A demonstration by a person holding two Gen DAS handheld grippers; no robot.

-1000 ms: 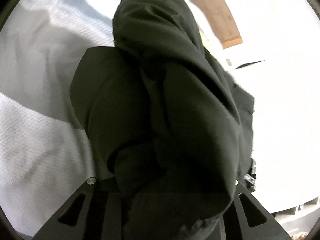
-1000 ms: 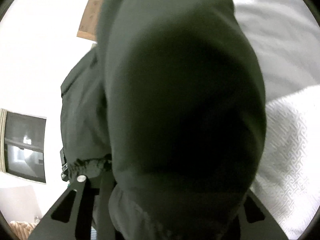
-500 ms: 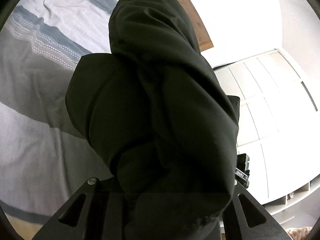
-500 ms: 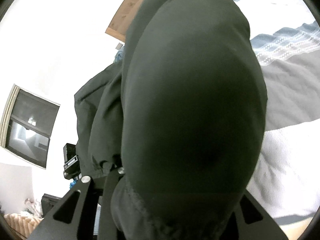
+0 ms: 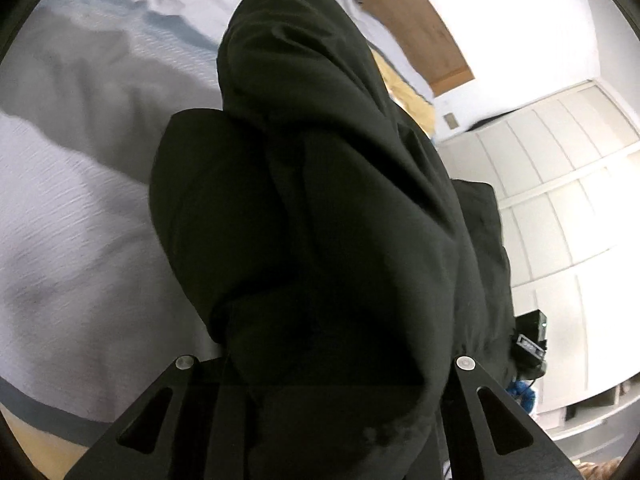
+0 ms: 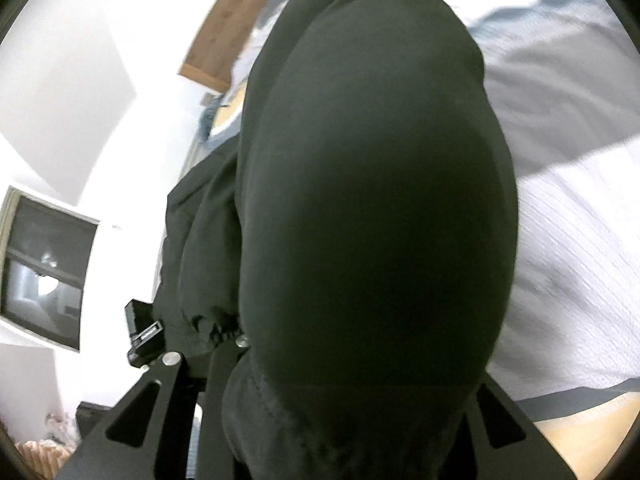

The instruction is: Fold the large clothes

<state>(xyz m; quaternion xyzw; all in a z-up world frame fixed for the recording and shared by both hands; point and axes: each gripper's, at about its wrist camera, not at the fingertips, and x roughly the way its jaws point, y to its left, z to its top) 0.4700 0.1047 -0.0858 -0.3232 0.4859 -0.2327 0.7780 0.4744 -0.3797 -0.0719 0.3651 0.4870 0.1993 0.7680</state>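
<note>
The left tool [image 5: 324, 364] is pinching a bunched edge of the dark garment [image 5: 320, 208], the cloth filling the gap between its two black fingers [image 5: 160, 412] and spilling forward over them. The right tool [image 6: 328, 364] grips another part of the same garment [image 6: 372, 208], with a gathered, elastic-looking hem showing just beside its left finger [image 6: 152, 396]; here the cloth balloons so close to the lens that the fingertips themselves are hidden. From both tools the garment rises as a thick hanging bundle, held up in the air and apart from the bed [image 5: 72, 216] behind it, so it appears lifted rather than laid out. Judging by that, the fold seems to be at an early or middle stage: the piece is picked up at two points along one edge, but no flat, squared fold is visible, and spreading it on the bed, doubling it over and smoothing it likely remain. Further out lie the pale striped bedding, a wooden headboard [image 5: 404, 20], white wardrobe doors [image 5: 560, 184] and a dark window [image 6: 44, 268]. No basket, box or other container shows in either view, so nothing can be said of contents.
</note>
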